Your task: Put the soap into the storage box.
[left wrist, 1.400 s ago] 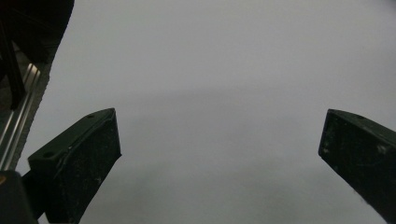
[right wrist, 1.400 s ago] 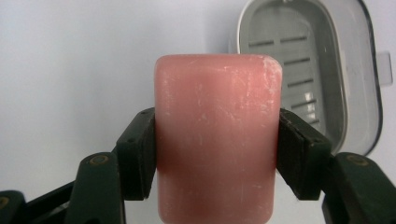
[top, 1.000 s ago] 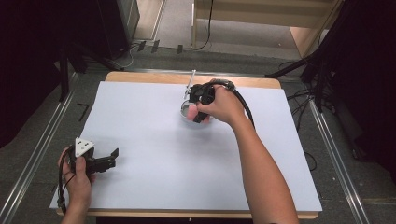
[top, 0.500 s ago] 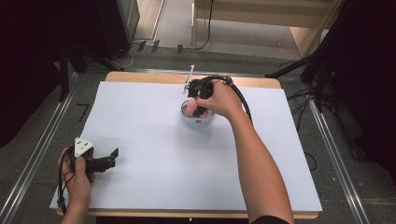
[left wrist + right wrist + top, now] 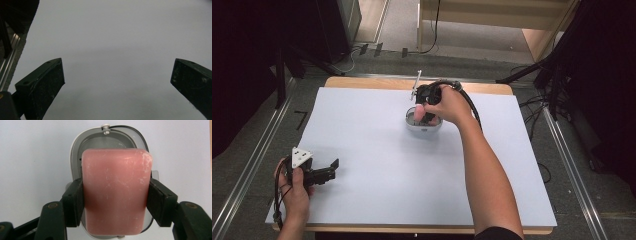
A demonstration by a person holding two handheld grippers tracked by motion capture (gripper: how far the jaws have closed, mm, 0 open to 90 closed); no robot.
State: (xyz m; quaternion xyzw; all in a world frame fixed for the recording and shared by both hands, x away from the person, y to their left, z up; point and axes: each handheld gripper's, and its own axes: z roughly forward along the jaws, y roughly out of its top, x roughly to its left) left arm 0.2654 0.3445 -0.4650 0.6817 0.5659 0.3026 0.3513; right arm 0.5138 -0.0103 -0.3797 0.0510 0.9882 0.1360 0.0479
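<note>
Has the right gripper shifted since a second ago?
Yes. In the high view the right gripper with the pink soap bar edged toward the table's far wooden edge, over the grey dish.

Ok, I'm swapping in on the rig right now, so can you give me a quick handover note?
Right gripper: shut on the pink soap bar, held over the grey soap dish at the table's far middle.
Left gripper: open, holding nothing, parked over the white table near the left front corner.
Done: soap picked up and brought over the dish.
Left: probably lower the soap into the dish, open the jaws, withdraw.
</note>
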